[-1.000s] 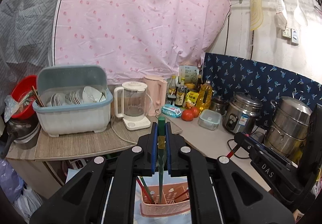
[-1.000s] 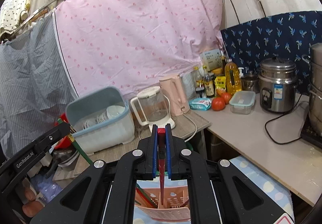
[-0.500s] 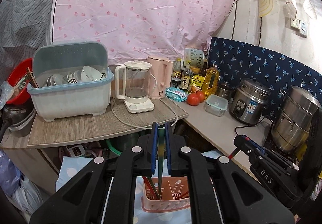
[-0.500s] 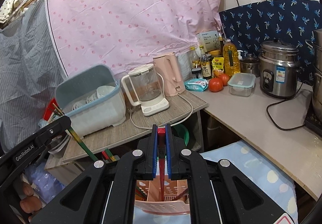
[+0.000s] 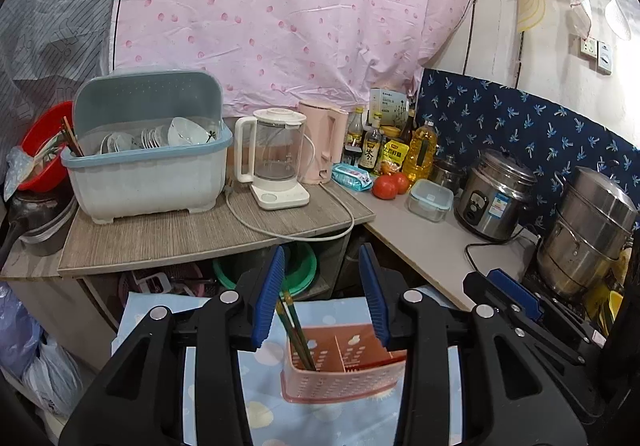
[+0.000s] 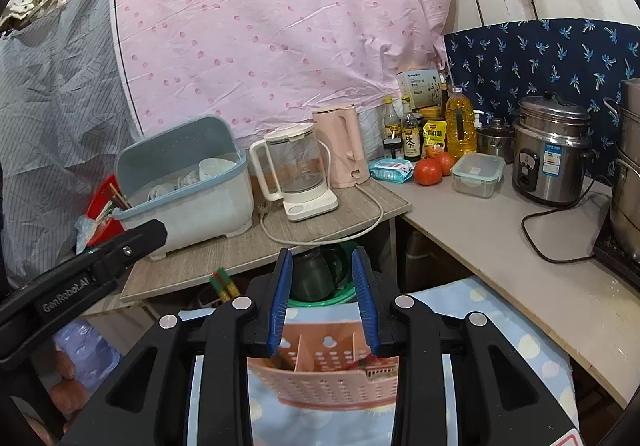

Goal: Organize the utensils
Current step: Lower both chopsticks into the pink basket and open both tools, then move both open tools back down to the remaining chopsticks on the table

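A pink slotted utensil basket [image 5: 344, 378] stands on a blue spotted cloth [image 5: 224, 406], right below both grippers. My left gripper [image 5: 322, 298] hangs over it with its jaws opening and nothing pressed between the pads. Green chopsticks [image 5: 296, 334] lean in the basket's left compartment, just beside the left pad. In the right wrist view my right gripper [image 6: 323, 298] is above the same basket [image 6: 324, 378], jaws opening with nothing between them. The chopstick tops [image 6: 224, 284] show to its left. Something red lies low in the right compartment, mostly hidden.
Behind the basket a wooden shelf carries a dish rack [image 5: 148, 165], a glass kettle [image 5: 276, 161] with a trailing cord and a pink jug [image 5: 324, 141]. The counter on the right holds bottles, tomatoes [image 5: 390, 185], a lidded box, a rice cooker [image 5: 494, 197] and a steamer pot [image 5: 588, 230].
Both grippers have sunk toward the basket and their jaws have parted. The green chopstick left the left gripper and the red one left the right; both have dropped into the basket.
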`<state>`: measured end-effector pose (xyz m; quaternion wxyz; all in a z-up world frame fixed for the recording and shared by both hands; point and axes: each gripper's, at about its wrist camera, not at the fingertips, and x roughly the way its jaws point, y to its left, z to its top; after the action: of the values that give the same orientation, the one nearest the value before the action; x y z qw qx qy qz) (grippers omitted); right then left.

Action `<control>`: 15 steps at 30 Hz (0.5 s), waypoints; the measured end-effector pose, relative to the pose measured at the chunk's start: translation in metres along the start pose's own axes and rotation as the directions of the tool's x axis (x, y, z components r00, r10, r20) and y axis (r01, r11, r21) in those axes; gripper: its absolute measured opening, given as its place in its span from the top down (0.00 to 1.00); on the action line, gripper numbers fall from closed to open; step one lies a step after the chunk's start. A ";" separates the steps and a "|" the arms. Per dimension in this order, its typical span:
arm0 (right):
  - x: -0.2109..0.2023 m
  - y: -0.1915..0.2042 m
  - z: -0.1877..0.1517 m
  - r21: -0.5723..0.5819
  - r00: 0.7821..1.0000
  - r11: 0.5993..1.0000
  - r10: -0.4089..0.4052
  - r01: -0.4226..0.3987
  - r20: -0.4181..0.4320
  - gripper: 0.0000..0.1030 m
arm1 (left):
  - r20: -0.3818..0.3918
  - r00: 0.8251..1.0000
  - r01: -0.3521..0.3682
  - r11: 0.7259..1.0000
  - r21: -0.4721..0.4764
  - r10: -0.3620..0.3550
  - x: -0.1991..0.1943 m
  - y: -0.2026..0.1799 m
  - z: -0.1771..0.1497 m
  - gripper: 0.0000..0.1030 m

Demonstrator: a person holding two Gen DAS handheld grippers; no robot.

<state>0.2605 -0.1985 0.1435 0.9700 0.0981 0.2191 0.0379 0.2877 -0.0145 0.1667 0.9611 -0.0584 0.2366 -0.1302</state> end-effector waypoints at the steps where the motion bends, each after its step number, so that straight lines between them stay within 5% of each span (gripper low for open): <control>1: -0.003 0.002 -0.002 -0.002 1.000 1.000 0.004 -0.004 -0.002 0.70 | -0.003 1.000 0.001 1.000 0.001 -0.001 -0.003 0.000 -0.002 0.64; 15: -0.064 0.010 -0.072 0.021 0.997 0.999 0.031 -0.030 -0.071 0.70 | -0.094 0.995 0.036 0.999 -0.005 -0.037 -0.053 0.000 -0.066 0.58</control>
<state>0.1718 -0.1834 0.1089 0.9598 0.1100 0.2525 0.0540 0.2113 -0.0031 0.1323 0.9462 -0.0583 0.2807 -0.1498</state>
